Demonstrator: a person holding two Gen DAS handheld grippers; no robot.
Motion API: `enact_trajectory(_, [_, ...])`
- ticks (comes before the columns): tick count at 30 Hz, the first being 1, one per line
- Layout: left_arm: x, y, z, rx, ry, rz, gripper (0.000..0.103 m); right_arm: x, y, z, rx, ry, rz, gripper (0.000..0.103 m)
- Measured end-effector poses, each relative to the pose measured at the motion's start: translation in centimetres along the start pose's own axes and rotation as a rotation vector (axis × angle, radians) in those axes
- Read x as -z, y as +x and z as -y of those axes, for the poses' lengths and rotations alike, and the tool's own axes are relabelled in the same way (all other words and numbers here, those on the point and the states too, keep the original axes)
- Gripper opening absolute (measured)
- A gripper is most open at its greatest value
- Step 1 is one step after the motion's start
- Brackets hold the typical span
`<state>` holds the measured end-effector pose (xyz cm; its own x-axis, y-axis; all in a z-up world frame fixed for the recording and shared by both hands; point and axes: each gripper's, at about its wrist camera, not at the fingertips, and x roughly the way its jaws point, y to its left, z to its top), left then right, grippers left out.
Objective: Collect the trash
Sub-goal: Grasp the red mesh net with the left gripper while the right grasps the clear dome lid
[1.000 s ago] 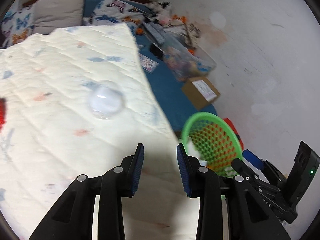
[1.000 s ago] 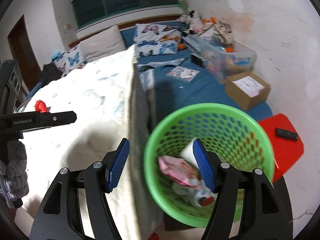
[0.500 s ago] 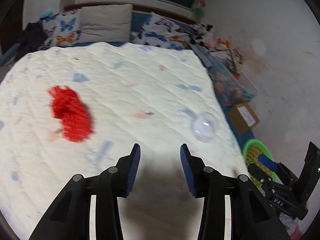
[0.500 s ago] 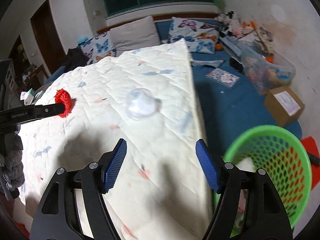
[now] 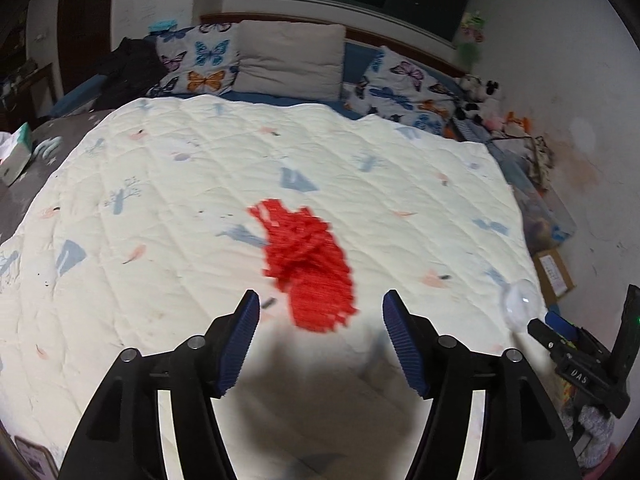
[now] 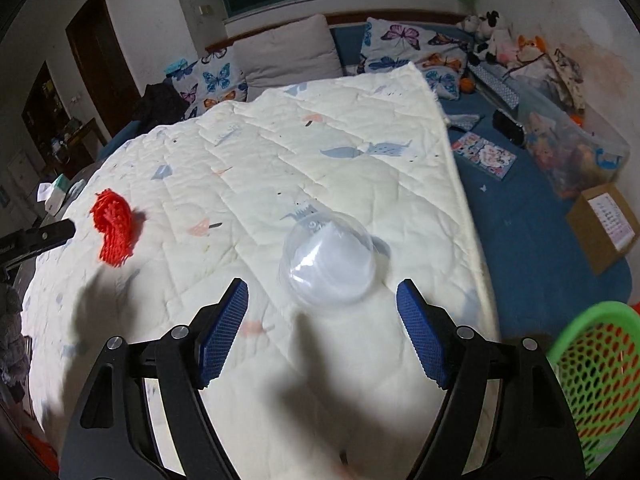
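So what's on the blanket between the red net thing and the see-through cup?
Nothing: only bare quilt lies between the red net and the clear cup, as the right wrist view shows.

My right gripper hangs over the quilt, jaws opening, nothing between them. A clear plastic dome lid lies just ahead. Red mesh netting sits far left, a green basket lower right.

A home bedroom: quilted bed, butterfly pillows, plush toys along the wall.
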<state>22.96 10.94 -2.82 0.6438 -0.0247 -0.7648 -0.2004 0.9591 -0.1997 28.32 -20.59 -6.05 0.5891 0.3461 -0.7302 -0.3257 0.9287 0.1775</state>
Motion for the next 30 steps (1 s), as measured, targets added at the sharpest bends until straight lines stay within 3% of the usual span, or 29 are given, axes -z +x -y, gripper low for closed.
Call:
enact_trajectory(9, [-0.8, 2.3, -1.5, -0.027, -0.011, -0.022, 0.074, -1.0, 3.2, 0.4, 0.016, 0.014, -0.041, 0.076])
enact_trajectory(13, [-1.5, 3.5, -1.6, -0.037, -0.003, -0.023, 0.080, -1.2, 3.8, 0.4, 0.017, 0.018, -0.049, 0.069])
enact_trajectory(24, [-2.2, 6.7, -1.7, 0.007, -0.061, -0.067, 0.080, -1.2, 3.5, -0.4, 0.009, -0.013, -0.042, 0.068])
enact_trajectory(26, [-2.2, 7.0, -1.5, 0.003, -0.054, -0.068, 0.077, -1.1, 3.3, -0.8, 0.006, -0.024, -0.040, 0.068])
enact_trajectory(30, [-2.1, 7.3, -1.5, 0.038, -0.063, -0.079, 0.059, -0.9, 2.6, -1.3, -0.002, -0.035, -0.032, 0.068])
